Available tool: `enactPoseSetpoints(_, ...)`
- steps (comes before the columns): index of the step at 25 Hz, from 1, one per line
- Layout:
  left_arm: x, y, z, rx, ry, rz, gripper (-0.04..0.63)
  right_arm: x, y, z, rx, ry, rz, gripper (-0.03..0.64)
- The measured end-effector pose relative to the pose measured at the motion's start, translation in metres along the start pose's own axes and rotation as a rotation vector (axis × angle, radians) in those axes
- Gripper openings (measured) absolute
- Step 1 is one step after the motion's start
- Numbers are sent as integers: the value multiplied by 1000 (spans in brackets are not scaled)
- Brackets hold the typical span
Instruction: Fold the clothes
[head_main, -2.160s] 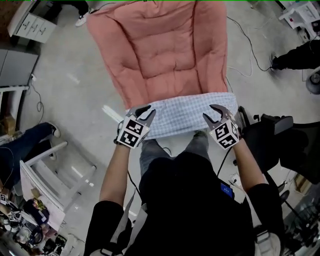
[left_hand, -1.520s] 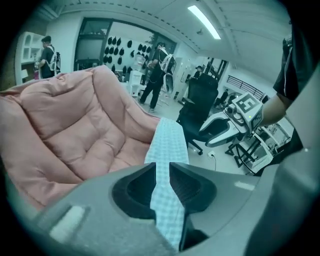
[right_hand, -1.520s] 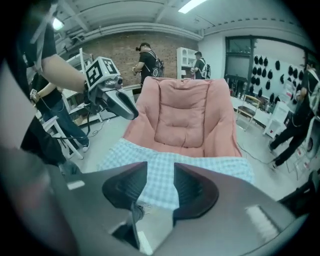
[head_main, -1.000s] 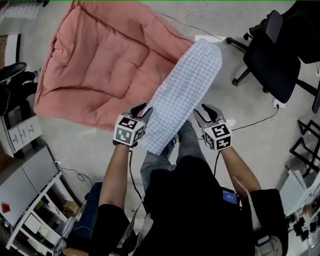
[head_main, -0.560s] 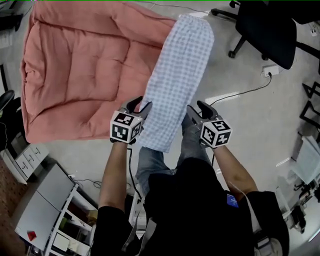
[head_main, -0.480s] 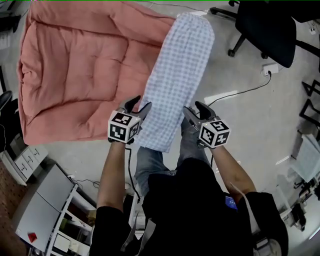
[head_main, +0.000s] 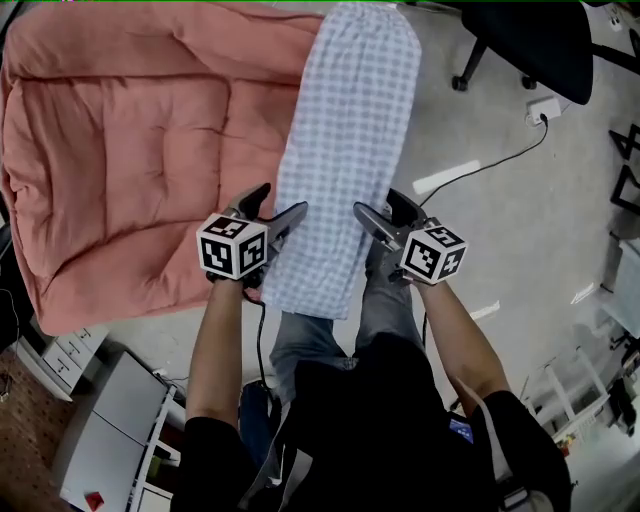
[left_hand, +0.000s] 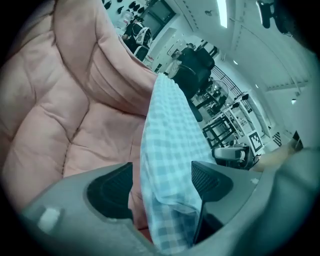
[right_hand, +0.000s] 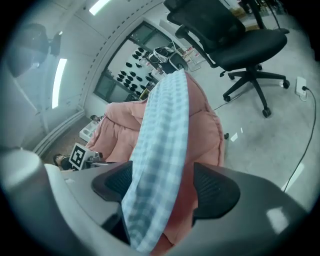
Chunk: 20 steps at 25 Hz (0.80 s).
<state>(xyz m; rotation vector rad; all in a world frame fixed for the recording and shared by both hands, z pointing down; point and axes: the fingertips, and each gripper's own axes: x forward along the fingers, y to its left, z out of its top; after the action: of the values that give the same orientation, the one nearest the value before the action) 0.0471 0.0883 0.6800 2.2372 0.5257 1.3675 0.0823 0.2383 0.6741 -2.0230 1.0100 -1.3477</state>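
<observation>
A long blue-and-white checked garment (head_main: 345, 130), folded into a narrow strip, lies along the right edge of the pink quilt (head_main: 130, 140) and ends just before the person's legs. My left gripper (head_main: 278, 205) is at the strip's near left edge, my right gripper (head_main: 383, 210) at its near right edge. Both have just been opening their jaws. In the left gripper view the garment (left_hand: 170, 135) hangs loosely between the spread pads of that gripper (left_hand: 160, 180). The right gripper view shows the garment (right_hand: 165, 130) between its own parted pads (right_hand: 165, 185), unpinched.
A black office chair (head_main: 520, 40) stands at the top right, also seen in the right gripper view (right_hand: 240, 35). A white power strip (head_main: 545, 108) with its cable lies on the grey floor. A grey cabinet (head_main: 100, 450) sits at lower left.
Both grippers came down toward the floor and their jaws spread apart. The checked strip, held up before, now lies stretched out along the quilt's edge.
</observation>
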Motion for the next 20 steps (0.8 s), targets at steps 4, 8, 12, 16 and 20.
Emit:
enactPoseSetpoints(4,16,4,-15,-2,68,-55,369,8,-7,-11,17,23,58,362)
enactPoseSetpoints(8,21,-7,-25,-17,99,-155,275,10,-4,-32,109,38,147,365)
enactPoseSetpoints(12,26,-8,-28,-68,111,-245,208,26,5,-51,190,69,239,365)
enactPoseSetpoints(16,23,-12,-27,-86,116,-299,161,37,19,-54,230,91,323,362)
enactPoseSetpoints(20,15,-24,-27,-88,113,-361,96,28,43,-47,244,95,433,239)
